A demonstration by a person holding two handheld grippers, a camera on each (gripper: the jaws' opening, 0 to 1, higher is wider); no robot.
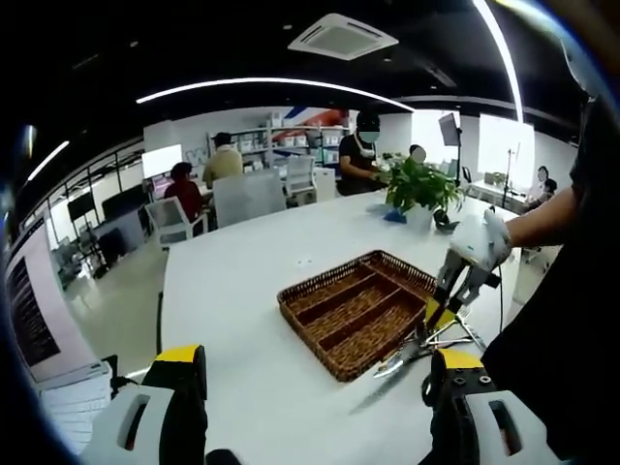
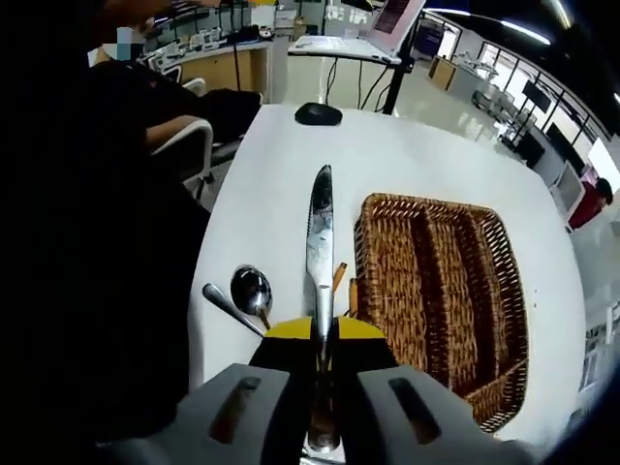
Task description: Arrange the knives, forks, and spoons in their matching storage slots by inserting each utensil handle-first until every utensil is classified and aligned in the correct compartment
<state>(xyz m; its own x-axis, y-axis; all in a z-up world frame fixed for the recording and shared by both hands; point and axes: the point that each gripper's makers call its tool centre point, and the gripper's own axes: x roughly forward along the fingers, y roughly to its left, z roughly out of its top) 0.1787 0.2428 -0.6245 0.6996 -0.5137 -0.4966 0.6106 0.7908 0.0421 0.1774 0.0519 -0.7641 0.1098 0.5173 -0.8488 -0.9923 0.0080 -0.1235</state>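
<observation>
1. Broadly, the white counter (image 1: 242, 291) carries a wicker tray (image 2: 441, 281) with long parallel slots; every slot that shows looks bare, so by my judgement the sorting has hardly begun.
2. Beside the tray's near long wall, the right hand-held gripper (image 2: 323, 334) is closed on the handle of a knife (image 2: 319, 232), whose blade points away along the counter, roughly parallel to the slots. In the left gripper view this gripper (image 1: 441, 315) hangs just off the tray's corner with the blade angled down.
3. The left hand-held gripper (image 1: 315, 373) stands wide open and holds nothing, well back from the tray.
4. Two spoons (image 2: 247, 295) lie on the counter just beside the knife, on the side away from the tray, not yet picked up.
5. The step in hand is carrying the knife. Next it likely needs shifting sideways over a slot and lowering in lengthwise; because the grip is on the handle, a handle-first entry may call for turning it round.
</observation>
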